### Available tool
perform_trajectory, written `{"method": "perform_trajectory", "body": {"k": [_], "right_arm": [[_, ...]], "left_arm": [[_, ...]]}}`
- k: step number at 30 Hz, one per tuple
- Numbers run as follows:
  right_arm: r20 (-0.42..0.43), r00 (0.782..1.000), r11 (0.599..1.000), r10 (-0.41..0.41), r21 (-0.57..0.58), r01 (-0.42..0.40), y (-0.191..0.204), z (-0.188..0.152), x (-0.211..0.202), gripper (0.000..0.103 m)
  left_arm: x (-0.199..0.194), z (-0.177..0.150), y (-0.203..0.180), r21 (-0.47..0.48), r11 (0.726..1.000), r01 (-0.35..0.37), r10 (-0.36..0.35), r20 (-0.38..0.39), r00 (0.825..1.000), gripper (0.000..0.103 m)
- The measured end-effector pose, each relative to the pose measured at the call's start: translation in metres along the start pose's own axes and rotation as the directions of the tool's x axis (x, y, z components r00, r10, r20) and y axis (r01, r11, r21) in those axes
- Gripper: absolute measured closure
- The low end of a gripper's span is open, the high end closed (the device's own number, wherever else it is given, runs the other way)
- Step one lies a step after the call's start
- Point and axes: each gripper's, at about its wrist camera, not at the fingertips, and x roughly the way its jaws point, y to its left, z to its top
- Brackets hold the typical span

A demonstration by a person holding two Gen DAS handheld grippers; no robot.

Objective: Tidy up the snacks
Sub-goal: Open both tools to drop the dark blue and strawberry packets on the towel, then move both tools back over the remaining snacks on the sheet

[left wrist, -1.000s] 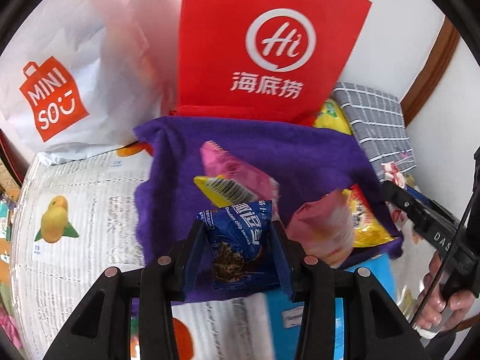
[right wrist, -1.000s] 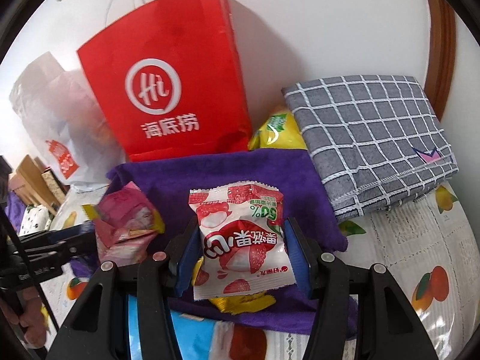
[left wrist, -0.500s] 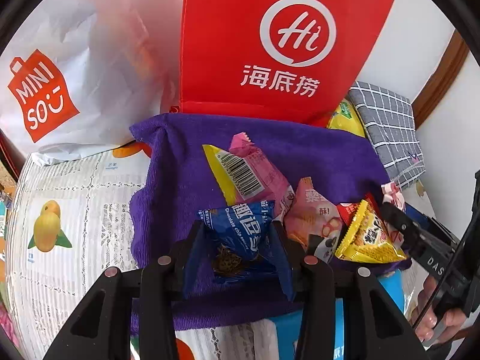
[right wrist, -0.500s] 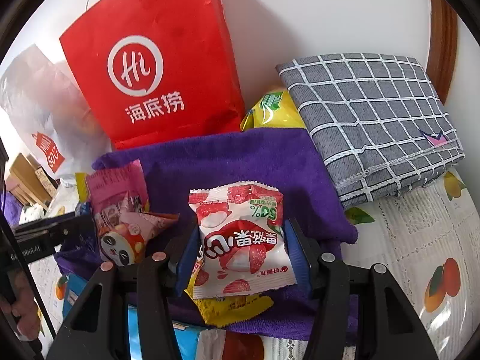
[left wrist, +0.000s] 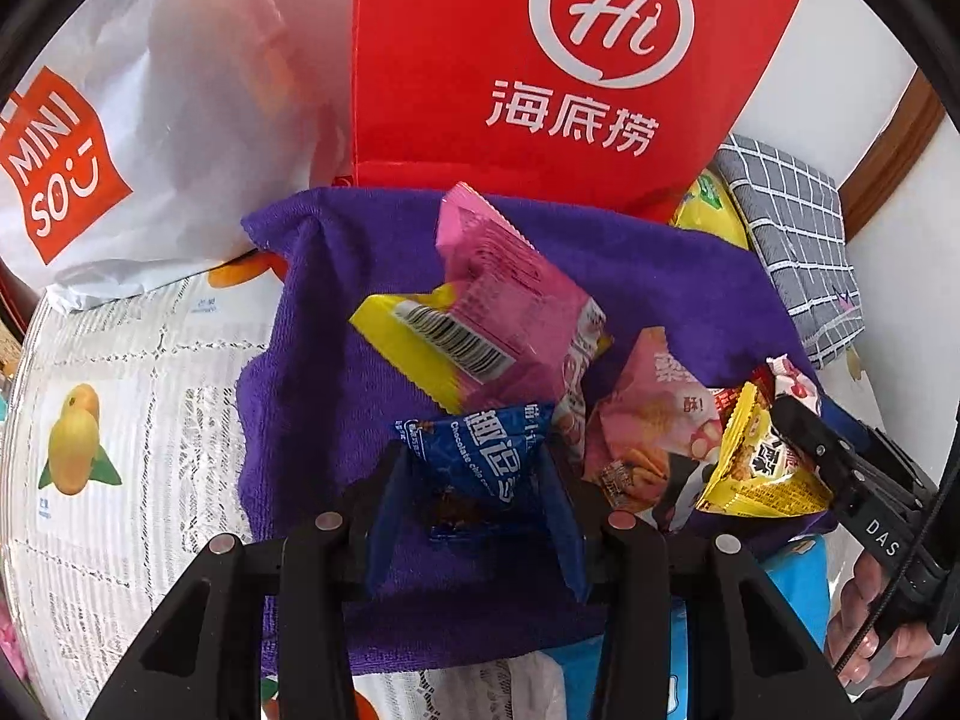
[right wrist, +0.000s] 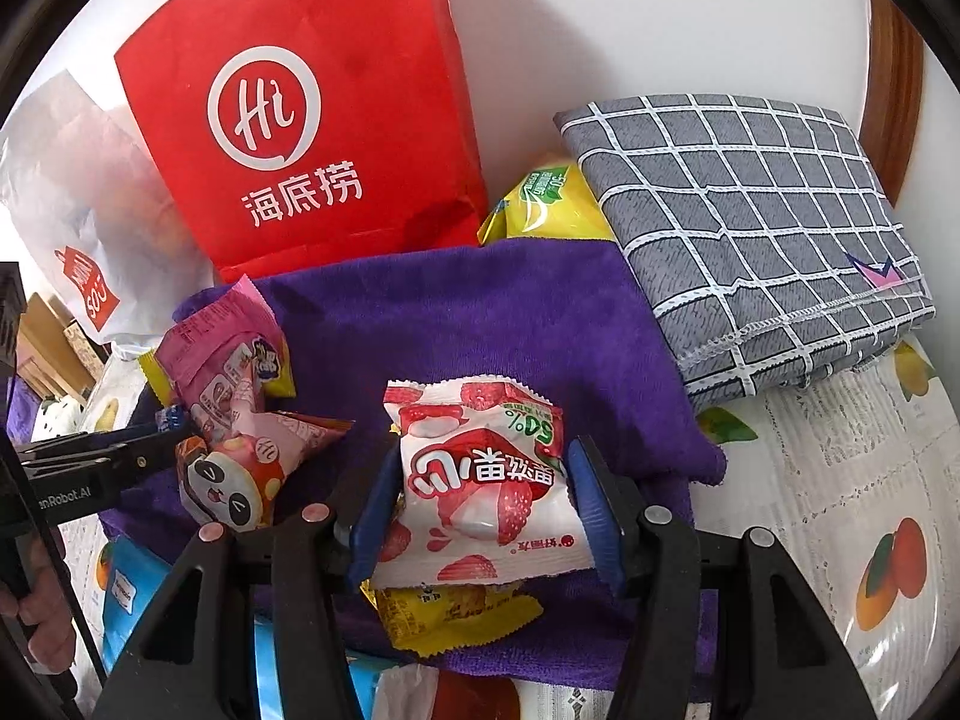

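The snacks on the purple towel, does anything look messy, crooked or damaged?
Nothing looks torn or spilled. The loose packets on the purple towel are jumbled: the pink packet lies tilted across a yellow one, and the panda packet leans against them. A yellow-green bag is wedged behind the towel.

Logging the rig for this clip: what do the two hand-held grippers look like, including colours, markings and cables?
Both match: the left hand-held gripper and right hand-held gripper have matte black angular linkage arms with round silvery pivot pins and ribbed blue finger pads. White lettering runs along each black body, only partly legible. A thin black cable trails beside the right one. No sleeve is visible.
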Motion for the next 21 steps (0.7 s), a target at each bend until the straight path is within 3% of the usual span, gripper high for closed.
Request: {"method": "perform_trajectory", "body": {"k": [8,12,21], "right_arm": [[0.025,1.0,1.0,0.007,-0.007,-0.007,-0.008,-0.011,-0.007,0.042],[0.073,0.997,0.999,-0.034,-0.033,0.036,-0.009,-0.018,-0.012,0.03],[0.133,0.986,0.988,-0.099,-0.106,0.113,0.003,-0.019,-0.032,0.017]], "left_arm": [[-0.001,-0.003,-0.003,-0.001,1.0,0.0,0.0,-0.009,1.0,0.061],[-0.001,-0.007,-0.003,-0.02,1.0,0.01,-0.01,-0.032,0.999,0.049],[-0.013,-0.021,-0.015,0.004,0.999,-0.042,0.043,-0.04,0.998,0.037]]}}
